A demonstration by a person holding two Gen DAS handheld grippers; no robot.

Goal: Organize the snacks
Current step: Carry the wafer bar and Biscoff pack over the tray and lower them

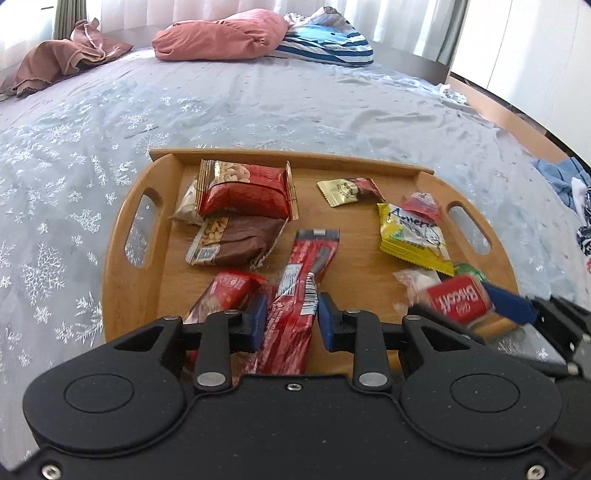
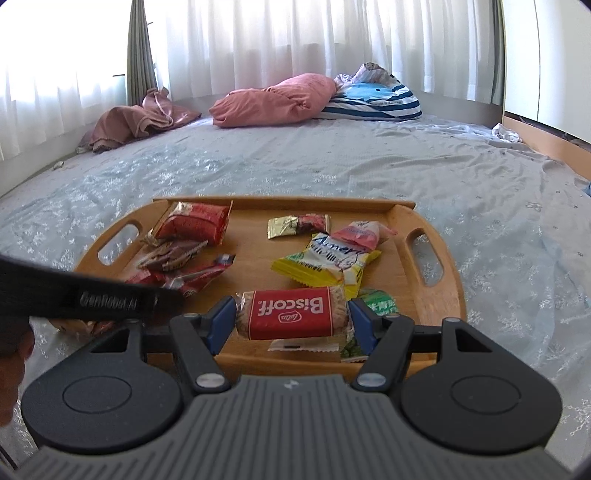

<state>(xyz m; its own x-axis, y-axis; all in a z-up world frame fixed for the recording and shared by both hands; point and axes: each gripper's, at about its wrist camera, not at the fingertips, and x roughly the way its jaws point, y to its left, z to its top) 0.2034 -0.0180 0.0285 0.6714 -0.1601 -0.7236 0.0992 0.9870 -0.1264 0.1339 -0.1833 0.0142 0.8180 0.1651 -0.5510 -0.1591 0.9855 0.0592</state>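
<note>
Bedroom, white curtains (image 2: 258, 48) lit from behind. Wide bed with a pale blue snowflake-print sheet (image 1: 258, 107); pink pillow (image 1: 221, 35) and blue-striped cushion (image 1: 328, 42) at its far end, a crumpled brown cloth (image 1: 62, 59) far left.

Oval wooden tray with cut-out handles (image 1: 136, 295) lies on the sheet, directly ahead of both claws.

Left claw (image 1: 288, 317): blue pads closed against the near end of a long red snack bar wrapper (image 1: 299, 291), which runs forward from the claw across the tray floor. Just left of the claw, touching the bar, a second red packet (image 1: 229, 291). Ahead and left: brown peanut-biscuit packet (image 1: 236, 242), and beyond it a red and gold nut packet (image 1: 245, 190) stacked partly over it. Ahead and right: small gold and red sachet (image 1: 349, 190), then a yellow packet with blue lettering (image 1: 413, 236) with a small pink-red packet (image 1: 423, 205) at its far edge.

Right claw (image 2: 291, 319): gripping a red-labelled Biscoff biscuit pack (image 2: 291, 312) crosswise, one pad at each end. The pack is over the near edge of the tray; cannot tell whether it touches the wood. Green wrapper (image 2: 376, 301) just behind the claw's right pad. The yellow packet lies just beyond the Biscoff pack. In the left wrist view the same pack shows blurred at lower right (image 1: 458, 301).
</note>
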